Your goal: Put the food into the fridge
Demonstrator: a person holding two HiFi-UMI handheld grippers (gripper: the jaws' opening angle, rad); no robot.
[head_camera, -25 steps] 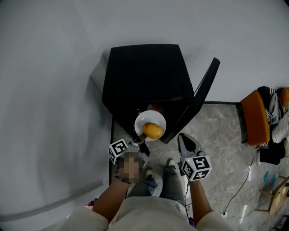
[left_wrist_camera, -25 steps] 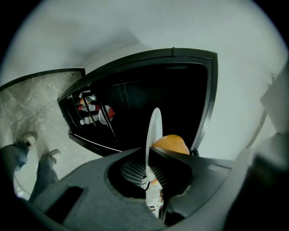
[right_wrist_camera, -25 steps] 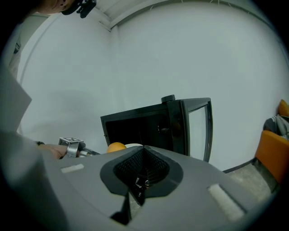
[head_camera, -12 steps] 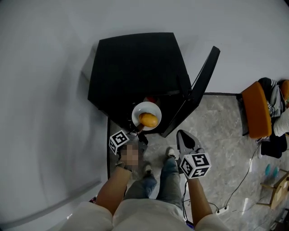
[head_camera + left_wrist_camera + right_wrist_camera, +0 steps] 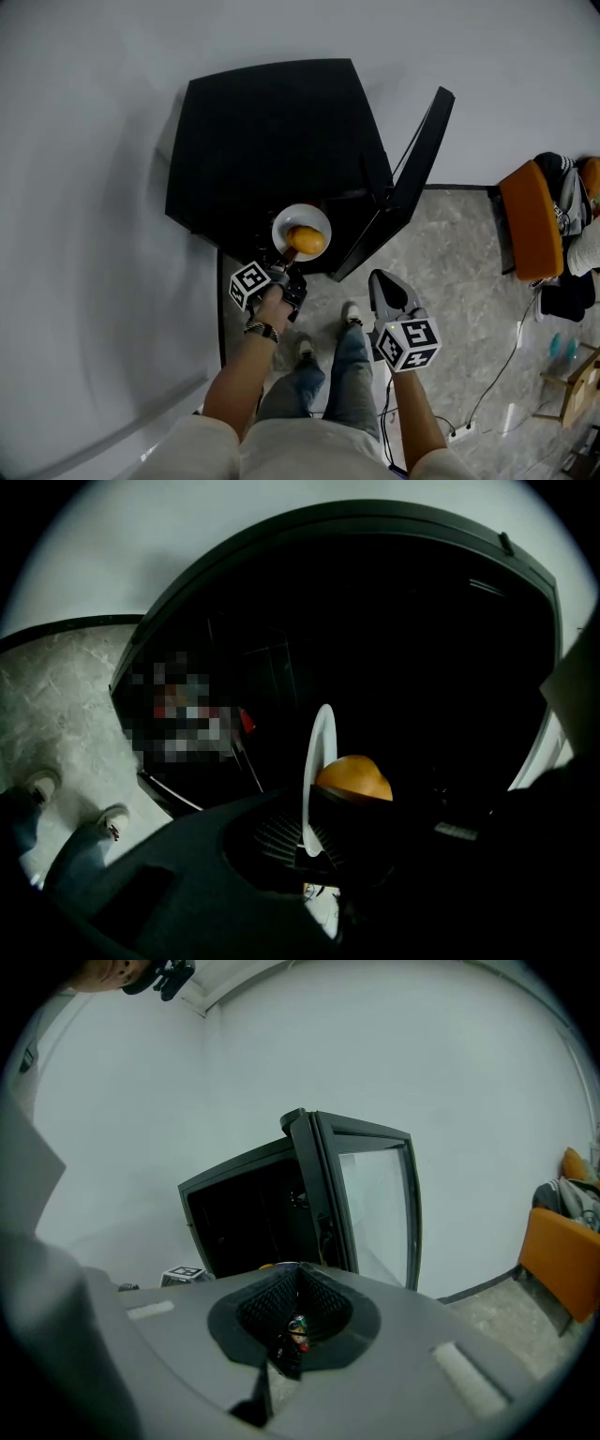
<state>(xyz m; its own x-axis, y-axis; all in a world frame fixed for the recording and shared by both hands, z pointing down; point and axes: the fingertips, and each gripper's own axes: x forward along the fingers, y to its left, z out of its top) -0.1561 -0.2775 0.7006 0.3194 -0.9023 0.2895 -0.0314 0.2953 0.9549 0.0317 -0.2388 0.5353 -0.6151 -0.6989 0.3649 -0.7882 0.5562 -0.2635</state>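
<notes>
**Item: plated food, carried at the mouth of an open fridge**

- **Fridge** (image 5: 272, 141): a low black cabinet against the pale wall. Its door (image 5: 422, 159) is swung wide to the right, so the dark opening on the near side is free for loading.
- **Plate** (image 5: 298, 214): small, round and white. It is carried face-up at the near edge of the fridge, in front of the opening, and appears not yet set on a shelf.
- **Food** (image 5: 307, 240): one rounded orange-yellow piece sitting on the plate toward its near side. The level carry probably keeps it from rolling off.
- **Left gripper** (image 5: 284, 265): pinches the near rim of the plate, with the jaws almost together on the thin edge. Holding the rim keeps the pads off the food and lets the plate go in first. In the left gripper view the plate (image 5: 322, 752) and the food (image 5: 352, 778) sit just past the jaws, with the dark interior beyond them.
- **Right gripper** (image 5: 380, 281): its jaws are pressed together on nothing. It is held back to the right, near the door's lower corner and clear of the plate. It is likely kept free for the door later.
- **Surroundings**: a marbled floor (image 5: 459, 309) and an orange chair (image 5: 530, 230) far to the right, well apart from the work.
</notes>
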